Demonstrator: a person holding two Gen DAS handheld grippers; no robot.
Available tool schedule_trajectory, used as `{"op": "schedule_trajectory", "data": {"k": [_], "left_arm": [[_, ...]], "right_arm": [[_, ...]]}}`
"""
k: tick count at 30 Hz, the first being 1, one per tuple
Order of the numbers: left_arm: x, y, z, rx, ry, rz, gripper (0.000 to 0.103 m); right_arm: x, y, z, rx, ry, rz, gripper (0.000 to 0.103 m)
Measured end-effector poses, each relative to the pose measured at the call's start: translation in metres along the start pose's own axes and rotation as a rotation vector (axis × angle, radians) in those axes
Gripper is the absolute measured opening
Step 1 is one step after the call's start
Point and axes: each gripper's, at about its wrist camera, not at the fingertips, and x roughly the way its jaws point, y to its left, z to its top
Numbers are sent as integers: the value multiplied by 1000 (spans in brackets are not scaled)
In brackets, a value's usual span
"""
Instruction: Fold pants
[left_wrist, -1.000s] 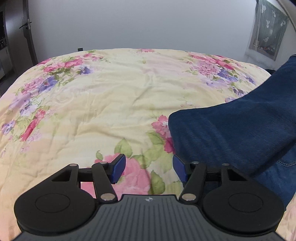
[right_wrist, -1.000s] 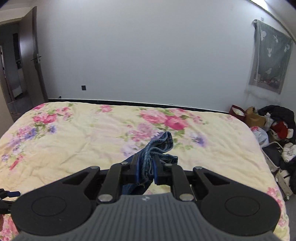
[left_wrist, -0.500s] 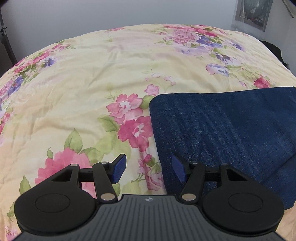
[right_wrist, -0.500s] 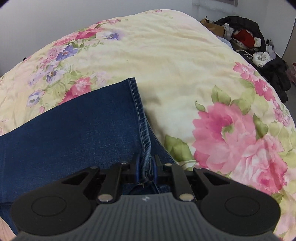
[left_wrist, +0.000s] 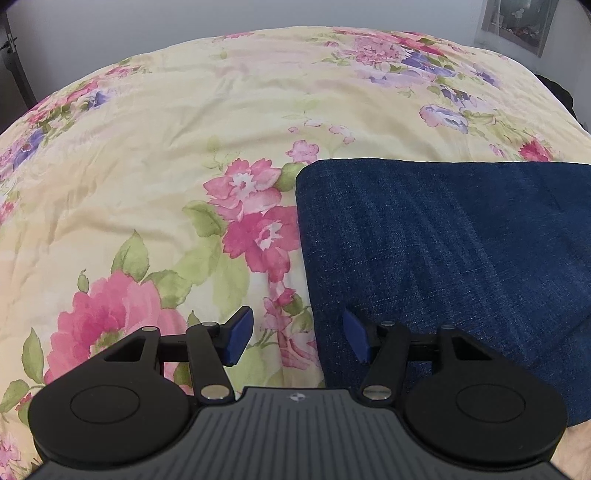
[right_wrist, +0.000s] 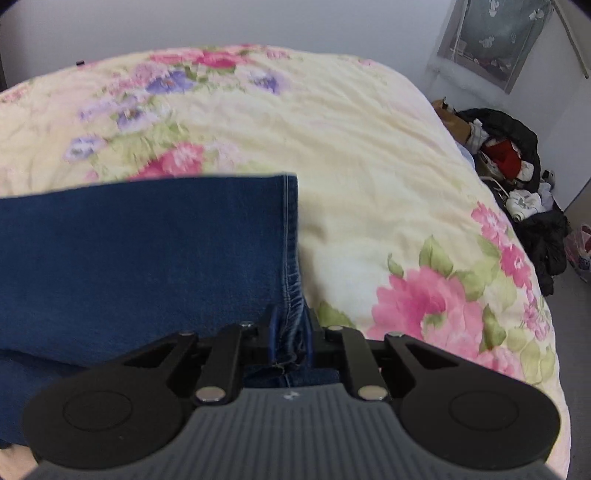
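Note:
The dark blue jeans (left_wrist: 443, 243) lie folded flat on the floral bedspread (left_wrist: 221, 122), filling the right half of the left wrist view. My left gripper (left_wrist: 295, 334) is open and empty, its right fingertip over the jeans' left folded edge, its left over the bedspread. In the right wrist view the jeans (right_wrist: 140, 243) fill the left half, the stitched hem running up the middle. My right gripper (right_wrist: 290, 334) is shut on the hem end of the jeans, low over the bed.
The yellow floral bedspread (right_wrist: 369, 147) spreads around the jeans. A pile of clothes and bags (right_wrist: 517, 177) lies on the floor past the bed's right edge. A grey cloth (right_wrist: 495, 40) hangs on the white wall.
My right gripper came down from high above the bed and laid the hanging jeans leg flat over the rest, still gripping the hem. My left gripper stayed open near the folded edge.

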Motion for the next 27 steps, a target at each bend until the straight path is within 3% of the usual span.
{"op": "schedule_trajectory", "data": {"k": [6,8,13,18,21,27], "left_arm": [[-19,1,2,68,-12,20,58],[-25,8,12,48,-45,18,58],[-23,14,46,-43,-103,-54,50],[9,-6,63,-35,-125,-88,42],[39,-14,67,-14,-102,-64,33],[79,-9,65,-14,-77,-35,30]], "right_arm": [[-11,-12,-3,77,-23,-47,18],[-27,-13,2,76,-55,-50,18],[-47,3,20,80,-131,33,16],[-16,25,33,87,-134,52,14],[10,28,38,106,-129,57,13],[57,15,26,151,-62,58,7]]}}
